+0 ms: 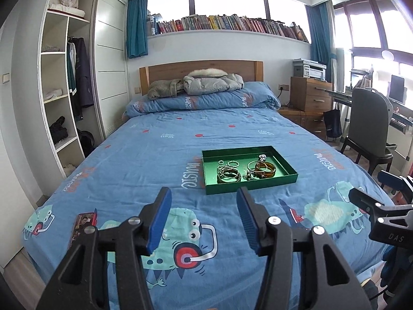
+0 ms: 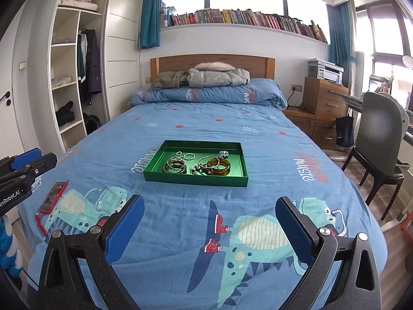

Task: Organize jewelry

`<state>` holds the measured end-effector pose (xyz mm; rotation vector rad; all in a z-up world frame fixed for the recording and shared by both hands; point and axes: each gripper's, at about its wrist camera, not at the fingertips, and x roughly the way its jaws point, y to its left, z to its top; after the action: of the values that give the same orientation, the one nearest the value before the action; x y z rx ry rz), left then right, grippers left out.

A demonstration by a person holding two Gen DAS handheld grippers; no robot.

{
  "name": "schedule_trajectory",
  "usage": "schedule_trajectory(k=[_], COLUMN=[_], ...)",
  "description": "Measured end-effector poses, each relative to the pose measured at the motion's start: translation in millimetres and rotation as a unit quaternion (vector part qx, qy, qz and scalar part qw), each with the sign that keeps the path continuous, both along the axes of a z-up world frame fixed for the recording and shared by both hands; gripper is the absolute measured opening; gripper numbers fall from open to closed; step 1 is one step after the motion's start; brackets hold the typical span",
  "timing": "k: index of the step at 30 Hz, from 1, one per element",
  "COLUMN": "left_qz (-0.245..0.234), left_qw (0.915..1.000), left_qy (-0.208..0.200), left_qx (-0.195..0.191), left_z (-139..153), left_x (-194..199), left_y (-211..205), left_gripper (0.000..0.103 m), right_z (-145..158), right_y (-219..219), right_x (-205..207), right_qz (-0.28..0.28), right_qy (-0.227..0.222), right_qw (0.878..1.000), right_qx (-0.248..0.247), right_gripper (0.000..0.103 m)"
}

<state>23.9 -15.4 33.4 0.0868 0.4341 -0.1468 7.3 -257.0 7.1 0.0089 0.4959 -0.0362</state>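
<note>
A green tray (image 1: 289, 171) (image 2: 155, 177) lies on the blue bedspread in the middle of the bed. In it are an amber bangle (image 1: 265, 169) (image 2: 219, 167), a stack of thin bracelets (image 1: 229, 175) (image 2: 175, 166), small silver rings (image 1: 233, 163) (image 2: 189, 156) and other small pieces. My left gripper (image 1: 204, 193) is open and empty, over the bed short of the tray's near edge. My right gripper (image 2: 209, 201) is wide open and empty, over the bed's foot, short of the tray. Each gripper shows at the edge of the other's view.
A red phone (image 1: 82, 228) (image 2: 54, 197) lies on the bed's near left corner. A folded duvet and jackets (image 1: 206, 87) are at the headboard. A wardrobe (image 1: 67, 90) stands left; a chair (image 2: 379, 139), drawers and a desk stand right.
</note>
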Motion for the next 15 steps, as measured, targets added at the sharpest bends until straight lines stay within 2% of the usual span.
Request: schedule_trajectory(k=[15], left_qz=[-0.008], left_qw=[0.9999], left_qy=[-0.005], left_qx=[0.008], left_z=[0.0], left_x=[-16.6], left_y=[-8.5], left_gripper=[0.053], right_z=[8.0], right_y=[-6.7], right_x=[-24.2], right_qz=[-0.008], right_qy=[-0.024], right_qw=[1.0], right_qx=[0.007], right_gripper=[0.102])
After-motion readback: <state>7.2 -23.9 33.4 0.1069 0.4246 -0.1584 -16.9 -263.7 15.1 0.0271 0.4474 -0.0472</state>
